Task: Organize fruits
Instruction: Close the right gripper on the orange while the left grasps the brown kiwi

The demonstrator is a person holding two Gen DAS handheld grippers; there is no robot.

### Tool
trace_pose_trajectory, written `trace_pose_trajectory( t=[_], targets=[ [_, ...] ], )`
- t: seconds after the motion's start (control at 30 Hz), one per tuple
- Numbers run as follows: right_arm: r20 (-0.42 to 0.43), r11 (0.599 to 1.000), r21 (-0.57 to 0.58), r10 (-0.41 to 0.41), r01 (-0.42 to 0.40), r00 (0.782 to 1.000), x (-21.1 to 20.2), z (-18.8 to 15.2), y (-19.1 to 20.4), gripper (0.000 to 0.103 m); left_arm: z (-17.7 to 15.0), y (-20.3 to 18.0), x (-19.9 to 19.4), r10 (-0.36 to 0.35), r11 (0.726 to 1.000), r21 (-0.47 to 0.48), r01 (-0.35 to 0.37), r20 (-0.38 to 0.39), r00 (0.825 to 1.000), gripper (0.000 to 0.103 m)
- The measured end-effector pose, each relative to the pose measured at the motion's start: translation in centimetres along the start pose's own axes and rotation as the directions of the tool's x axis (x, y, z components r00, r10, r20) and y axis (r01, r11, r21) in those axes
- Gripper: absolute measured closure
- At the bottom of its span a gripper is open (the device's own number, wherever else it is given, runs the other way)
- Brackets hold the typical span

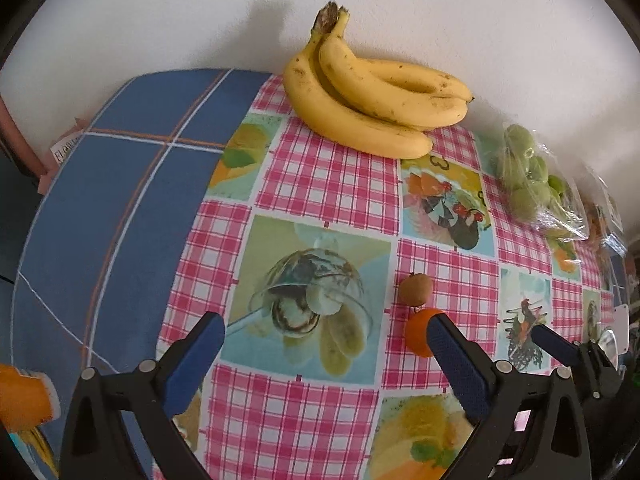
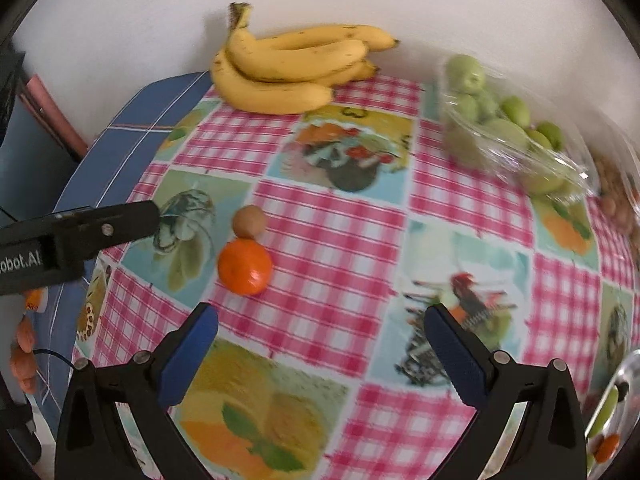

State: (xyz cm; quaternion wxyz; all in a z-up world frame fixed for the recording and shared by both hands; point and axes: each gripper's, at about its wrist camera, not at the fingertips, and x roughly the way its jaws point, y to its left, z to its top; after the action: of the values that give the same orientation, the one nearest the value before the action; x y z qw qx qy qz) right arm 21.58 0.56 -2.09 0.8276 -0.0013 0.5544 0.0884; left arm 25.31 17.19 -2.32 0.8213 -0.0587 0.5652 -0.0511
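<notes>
Left wrist view
Surroundings: ahead of the left hand-held gripper (image 1: 324,332) lies the bench (image 1: 320,184) under a pink checked cloth with fruit pictures; a blue checked cloth (image 1: 120,184) covers the part to its left.
In the way: nothing stands between the two fingers; the right finger (image 1: 456,356) partly hides the orange (image 1: 418,330).
Count: one bunch of bananas (image 1: 372,100) far ahead against the wall; one small brown fruit (image 1: 415,289) just beyond the orange; one clear bag of green fruits (image 1: 528,176) far ahead to the right.
Left hand-held gripper: fingers wide apart, holding nothing, touching nothing that I can tell.
Other tool: the right hand-held gripper (image 1: 560,340) shows at the right edge.

Right wrist view
Surroundings: same checked bench (image 2: 344,240); picture slightly blurred.
Count: one orange (image 2: 245,266) ahead and left of the right hand-held gripper (image 2: 320,332), touching one brown fruit (image 2: 249,221) behind it; one banana bunch (image 2: 292,68) far ahead; one bag of green fruits (image 2: 500,128) ahead to the right.
In the way: the black body of the left hand-held gripper (image 2: 80,232) reaches in from the left, near the orange but apart from it.
Right hand-held gripper: fingers spread wide, empty, clear of all fruit.
</notes>
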Motion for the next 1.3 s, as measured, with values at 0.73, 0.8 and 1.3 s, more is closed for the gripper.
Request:
trace_pose_trajectory(
  t=[0.73, 0.8, 1.3],
  targets=[
    [-0.022, 0.992, -0.106, 0.073, -0.075, 0.997, 4.7, 1.8, 3.4, 0.056, 0.2, -0.2, 4.2, -0.046, 0.998, 0.037, 0.048, -0.060, 0.997, 0.007],
    [-0.025, 0.991, -0.100, 0.091, -0.093, 0.996, 4.8, 1.9, 3.4, 0.064, 0.2, -0.4, 4.0, -0.051, 0.998, 0.043, 0.054, -0.059, 0.997, 0.008],
    [-0.010, 0.996, 0.038, 0.076, -0.076, 0.997, 2.1, 1.2, -2.4, 0.064, 0.8, -4.9, 5.6, -0.088, 0.991, 0.096, 0.095, -0.078, 0.993, 0.048]
  ],
)
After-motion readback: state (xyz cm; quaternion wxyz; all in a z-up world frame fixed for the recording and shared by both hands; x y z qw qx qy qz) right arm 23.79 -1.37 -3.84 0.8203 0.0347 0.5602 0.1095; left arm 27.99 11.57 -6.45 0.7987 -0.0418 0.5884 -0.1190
